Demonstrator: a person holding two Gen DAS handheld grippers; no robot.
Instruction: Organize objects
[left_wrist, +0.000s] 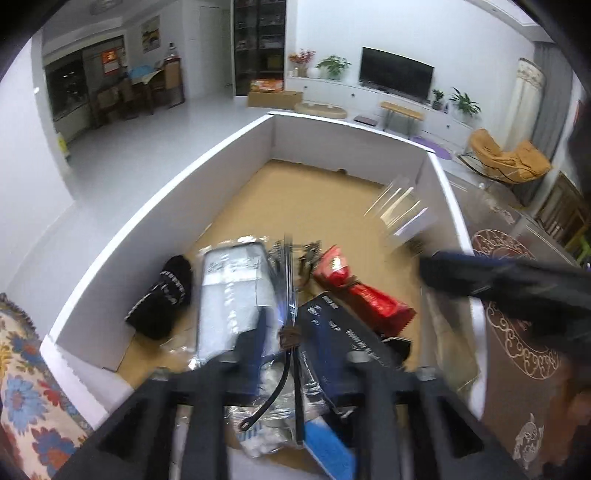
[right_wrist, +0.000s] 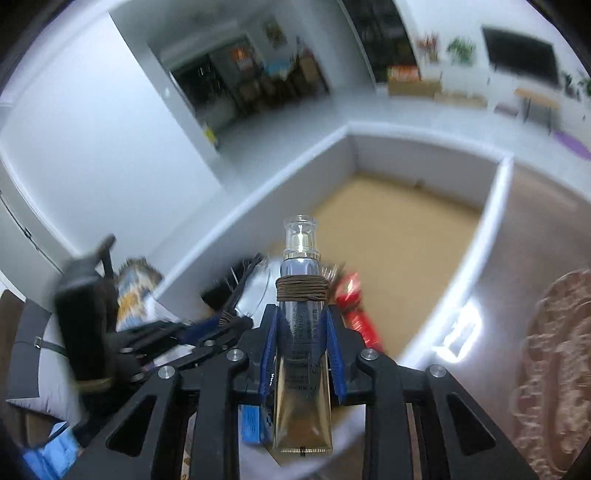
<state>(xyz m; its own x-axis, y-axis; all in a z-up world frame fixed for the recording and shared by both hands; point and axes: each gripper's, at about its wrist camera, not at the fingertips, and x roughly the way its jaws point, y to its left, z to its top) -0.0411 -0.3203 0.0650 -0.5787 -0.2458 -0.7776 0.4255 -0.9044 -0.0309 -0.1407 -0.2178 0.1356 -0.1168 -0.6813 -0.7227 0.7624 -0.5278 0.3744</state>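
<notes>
- My right gripper (right_wrist: 301, 332): jaws closed on a gold squeeze tube (right_wrist: 301, 369), blue pads pinching its body about halfway up, cap pointing away from me over the box.
- The tube looks light and soft-walled; its flat crimped tail sits behind the jaws. I judge it would dent under a hard squeeze and slide on its glossy skin. The firmer shoulder below the cap seems the safer hold.
- A brown cord (right_wrist: 302, 288) is wound round the tube's neck; the clear cap (right_wrist: 300, 236) is rigid, glassy plastic, probably brittle.
- My left gripper (left_wrist: 291, 332): jaws apart, nothing clearly clamped. A thin black strap or wire (left_wrist: 275, 391) runs between them; I cannot tell whether it is caught.
- Just beyond the left jaws: a crinkly clear plastic packet (left_wrist: 232, 288), a dark stiff carton (left_wrist: 343, 325), a red foil packet (left_wrist: 354, 288) and a soft black knitted item (left_wrist: 166, 295), heaped in the near end.
- All lie in a white-walled box (left_wrist: 155, 221) with a brown cardboard floor; the far half is bare.
- A patterned brown cloth (left_wrist: 524, 332) lies to the box's right.
</notes>
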